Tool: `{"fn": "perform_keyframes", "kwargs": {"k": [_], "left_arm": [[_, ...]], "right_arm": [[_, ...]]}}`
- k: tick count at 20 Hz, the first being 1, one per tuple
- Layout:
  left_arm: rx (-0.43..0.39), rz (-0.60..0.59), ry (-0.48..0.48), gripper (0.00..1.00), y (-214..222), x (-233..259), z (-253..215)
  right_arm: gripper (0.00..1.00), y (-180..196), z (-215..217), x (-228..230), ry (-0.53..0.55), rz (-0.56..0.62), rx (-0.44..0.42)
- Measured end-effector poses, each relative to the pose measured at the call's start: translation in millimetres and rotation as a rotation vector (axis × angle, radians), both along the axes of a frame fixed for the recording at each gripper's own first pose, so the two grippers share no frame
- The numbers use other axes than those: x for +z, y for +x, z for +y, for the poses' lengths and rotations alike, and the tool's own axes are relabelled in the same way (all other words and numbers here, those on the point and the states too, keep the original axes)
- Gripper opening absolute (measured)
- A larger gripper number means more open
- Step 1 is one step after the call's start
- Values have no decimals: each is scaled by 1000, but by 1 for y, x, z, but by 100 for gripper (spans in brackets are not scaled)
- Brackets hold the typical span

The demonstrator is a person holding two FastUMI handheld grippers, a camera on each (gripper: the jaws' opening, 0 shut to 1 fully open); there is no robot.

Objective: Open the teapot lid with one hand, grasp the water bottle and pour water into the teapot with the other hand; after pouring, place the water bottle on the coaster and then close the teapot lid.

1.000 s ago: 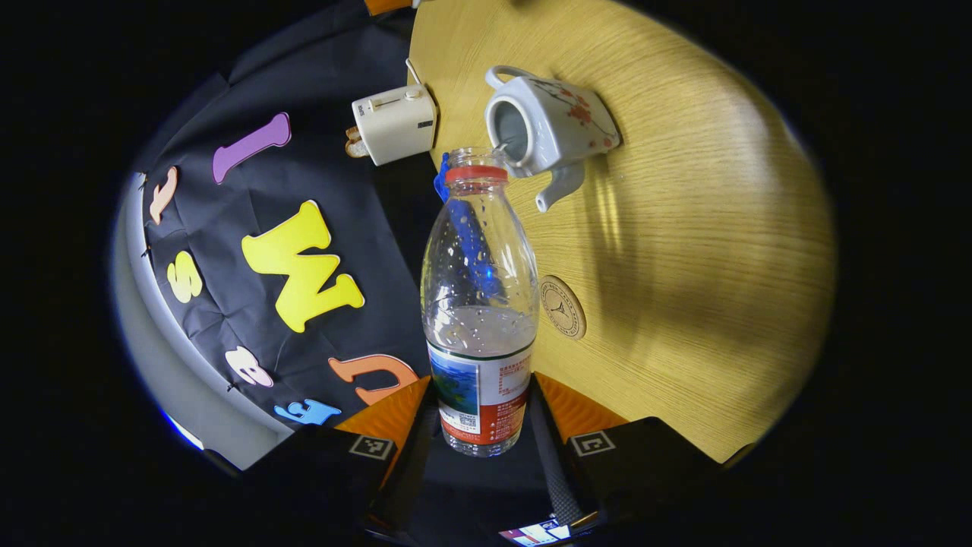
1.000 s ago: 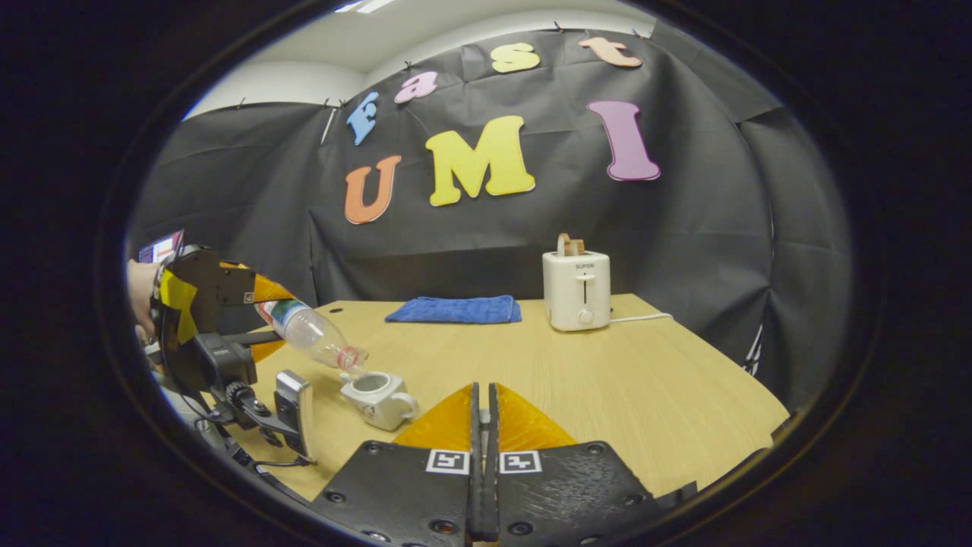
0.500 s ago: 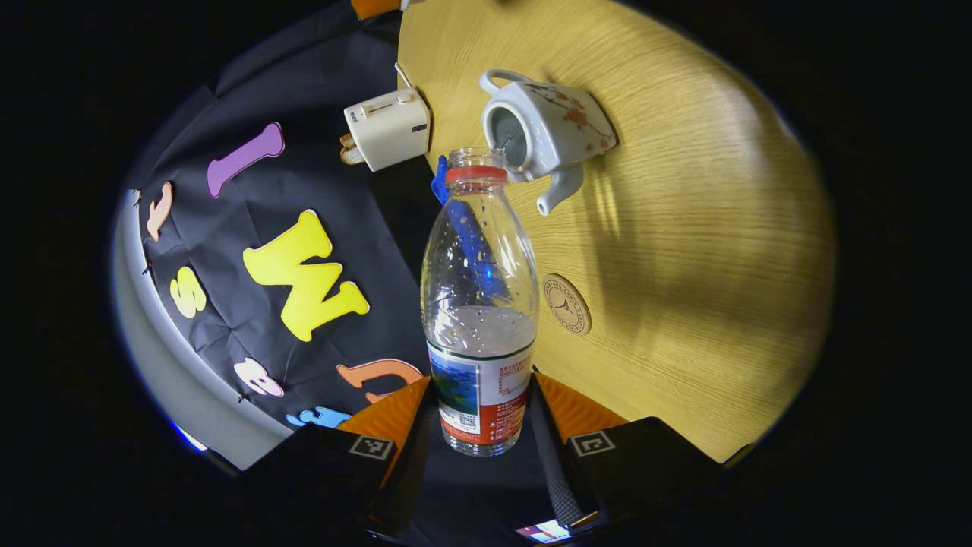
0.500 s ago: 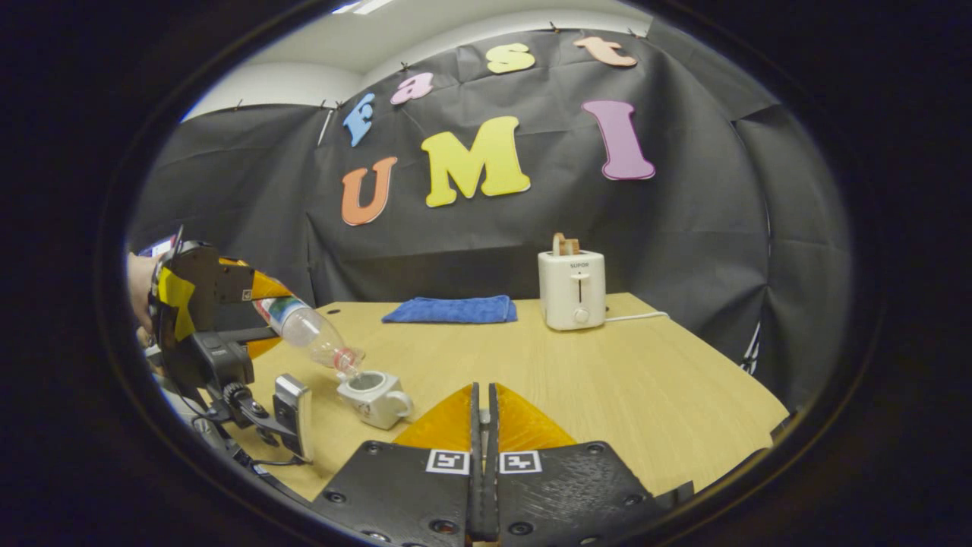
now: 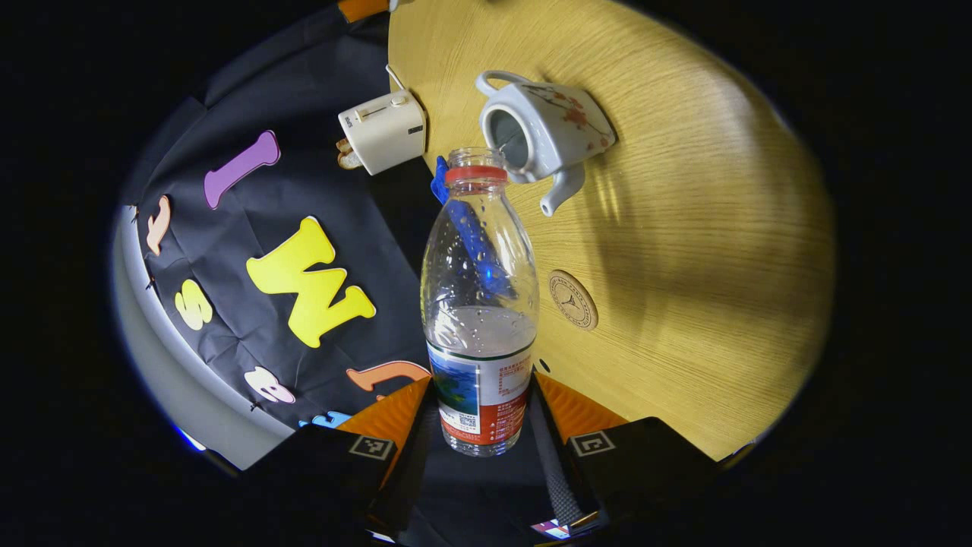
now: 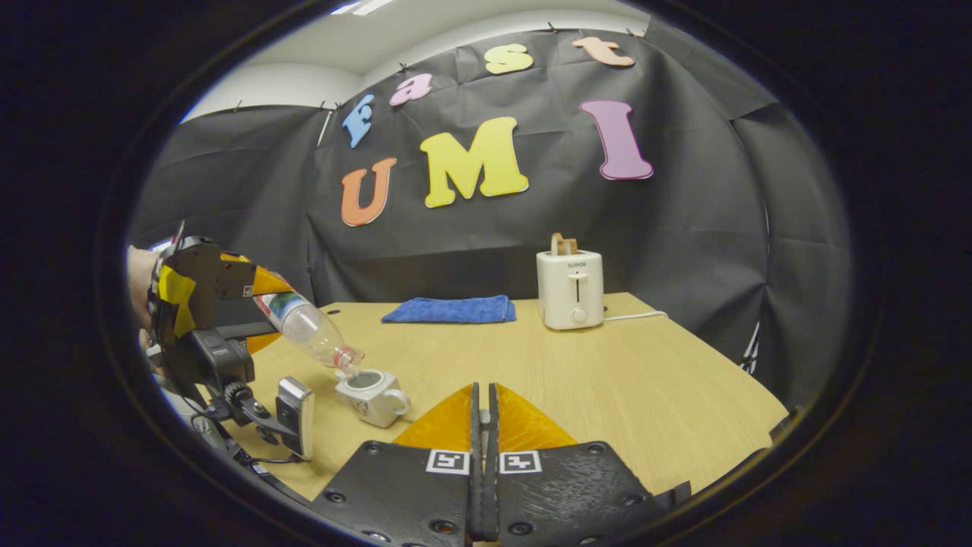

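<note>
My left gripper (image 5: 480,395) is shut on the labelled lower part of a clear water bottle (image 5: 478,304) with a red neck ring. The bottle is tilted down, mouth at the open top of the white flowered teapot (image 5: 550,133). In the right gripper view the same bottle (image 6: 311,334) slants from the left gripper (image 6: 258,304) onto the teapot (image 6: 372,395) at the table's left. A round coaster (image 5: 572,299) lies bare beside the teapot. My right gripper (image 6: 480,410) hovers above the table's front, fingers pressed together on a small pale piece, apparently the lid's knob; the lid itself is hidden.
A white toaster (image 6: 571,290) stands at the back of the wooden table (image 6: 645,380), with a folded blue cloth (image 6: 449,309) to its left. A person's hand (image 6: 140,285) holds the left gripper. A small device (image 6: 295,416) hangs under that gripper.
The left gripper has risen slightly and tipped the bottle a little steeper, its mouth staying at the teapot's opening. The right gripper has barely moved.
</note>
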State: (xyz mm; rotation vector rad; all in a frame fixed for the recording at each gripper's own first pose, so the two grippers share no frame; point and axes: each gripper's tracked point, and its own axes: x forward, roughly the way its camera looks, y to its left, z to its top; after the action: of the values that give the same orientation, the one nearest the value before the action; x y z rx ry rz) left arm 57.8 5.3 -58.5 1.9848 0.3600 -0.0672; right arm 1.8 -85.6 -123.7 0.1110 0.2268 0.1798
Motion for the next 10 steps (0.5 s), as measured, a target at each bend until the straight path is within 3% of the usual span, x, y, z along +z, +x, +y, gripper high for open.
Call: {"fn": "perform_keyframes", "kwargs": {"k": [10], "left_arm": [[-11, -20, 57, 69, -1, 11, -6]], "right_arm": [[0, -1, -3, 0, 7, -2, -1]]}}
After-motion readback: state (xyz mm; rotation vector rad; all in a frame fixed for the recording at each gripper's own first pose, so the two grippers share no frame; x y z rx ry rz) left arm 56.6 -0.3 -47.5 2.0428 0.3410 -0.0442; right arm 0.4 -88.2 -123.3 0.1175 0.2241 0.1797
